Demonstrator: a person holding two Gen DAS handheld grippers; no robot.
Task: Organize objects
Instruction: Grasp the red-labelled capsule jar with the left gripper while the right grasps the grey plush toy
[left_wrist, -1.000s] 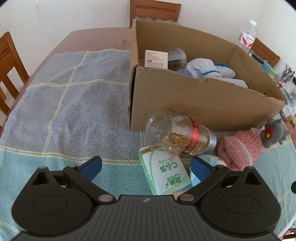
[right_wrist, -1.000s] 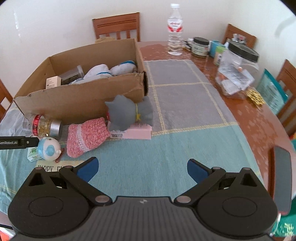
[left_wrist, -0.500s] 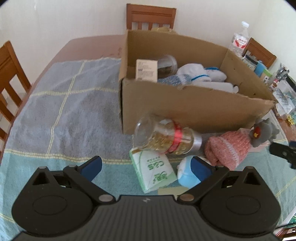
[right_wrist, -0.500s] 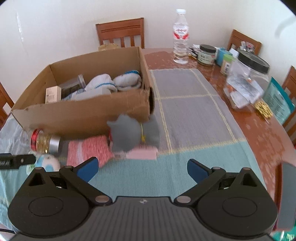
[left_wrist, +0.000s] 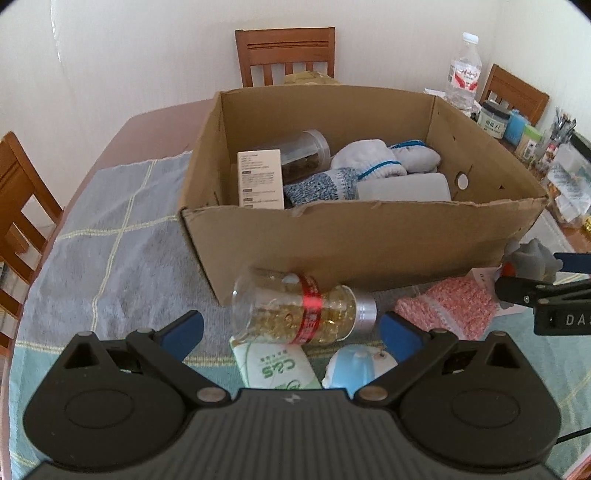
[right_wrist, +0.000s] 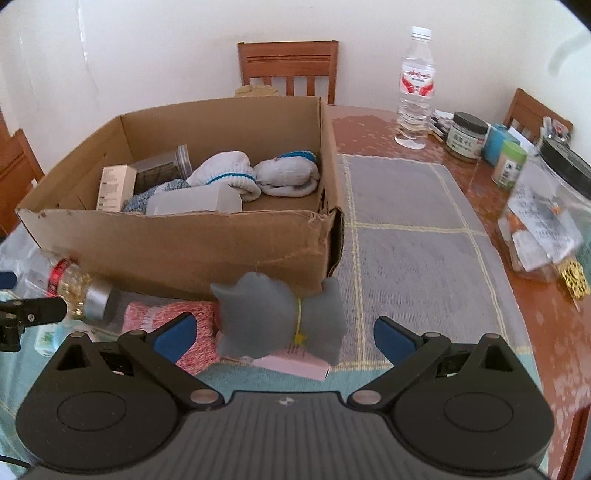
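Observation:
An open cardboard box (left_wrist: 369, 236) (right_wrist: 207, 243) holds socks, a jar and a small white carton. In front of it lie a clear capsule bottle (left_wrist: 299, 310) (right_wrist: 79, 291), a green tissue pack (left_wrist: 275, 365), a blue-white round toy (left_wrist: 358, 365), a pink knitted piece (left_wrist: 447, 308) (right_wrist: 181, 325), a grey plush (right_wrist: 280, 319) (left_wrist: 532, 258) and a pink box (right_wrist: 295, 363). My left gripper (left_wrist: 291, 330) is open, its fingers either side of the bottle. My right gripper (right_wrist: 282, 334) is open, its fingers either side of the grey plush.
A water bottle (right_wrist: 415, 85), small jars (right_wrist: 467, 136) and a big clear jar (right_wrist: 546, 214) stand on the table's right side. Wooden chairs (right_wrist: 288, 70) surround the table. A checked cloth (right_wrist: 413, 229) covers the table.
Both grippers have moved forward toward the box. The bottle now lies between my left fingers and the grey plush between my right fingers. Both stay open.

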